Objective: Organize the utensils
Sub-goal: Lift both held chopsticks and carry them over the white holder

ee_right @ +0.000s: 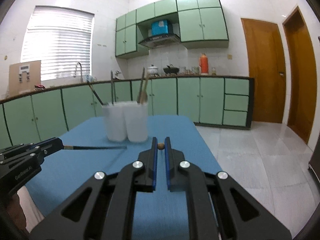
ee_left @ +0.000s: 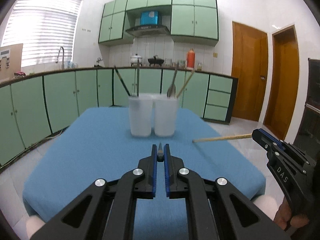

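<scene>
Holding one utensil in each gripper, you are working above the blue tablecloth. Your left gripper is clamping a dark chopstick end-on between its blue pads; in the right wrist view that stick is pointing out level toward the right, above the cloth. Your right gripper is pinching a pale wooden chopstick, whose round end is showing between the narrow fingers; in the left wrist view its shaft is reaching left from the gripper's tip over the right side of the table. Two white cups are standing side by side, touching, at the far middle of the cloth. The left cup is carrying dark sticks, and the right cup is carrying a spoon and a pale stick. Both held sticks are staying apart from the cups.
</scene>
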A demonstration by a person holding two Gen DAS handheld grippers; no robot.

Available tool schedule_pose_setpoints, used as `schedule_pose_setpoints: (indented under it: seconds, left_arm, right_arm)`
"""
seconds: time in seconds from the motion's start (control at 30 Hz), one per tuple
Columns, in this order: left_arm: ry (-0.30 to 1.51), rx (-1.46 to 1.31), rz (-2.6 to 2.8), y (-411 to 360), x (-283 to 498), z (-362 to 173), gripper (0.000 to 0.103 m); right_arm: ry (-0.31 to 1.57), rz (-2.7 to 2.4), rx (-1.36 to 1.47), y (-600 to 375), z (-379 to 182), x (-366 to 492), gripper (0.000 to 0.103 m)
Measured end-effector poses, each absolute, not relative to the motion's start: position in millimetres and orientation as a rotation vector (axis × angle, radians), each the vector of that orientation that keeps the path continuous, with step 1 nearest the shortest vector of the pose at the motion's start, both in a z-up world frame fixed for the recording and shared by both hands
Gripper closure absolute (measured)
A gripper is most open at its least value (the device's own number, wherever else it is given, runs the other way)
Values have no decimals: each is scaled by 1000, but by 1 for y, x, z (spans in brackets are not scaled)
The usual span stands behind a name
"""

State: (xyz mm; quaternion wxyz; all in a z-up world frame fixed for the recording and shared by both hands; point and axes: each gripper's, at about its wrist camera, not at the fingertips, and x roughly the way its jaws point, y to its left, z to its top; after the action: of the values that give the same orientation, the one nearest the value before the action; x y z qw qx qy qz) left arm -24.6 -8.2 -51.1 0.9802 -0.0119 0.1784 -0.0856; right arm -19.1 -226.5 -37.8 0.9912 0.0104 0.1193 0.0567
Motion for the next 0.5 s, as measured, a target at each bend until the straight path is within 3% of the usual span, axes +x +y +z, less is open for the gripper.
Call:
schedule_pose_setpoints:
  seconds: [0.5]
  left_arm:
    - [343,-56,-211,16,16,31,97]
  right_arm:
    - [297,332,34,-221,62,38,97]
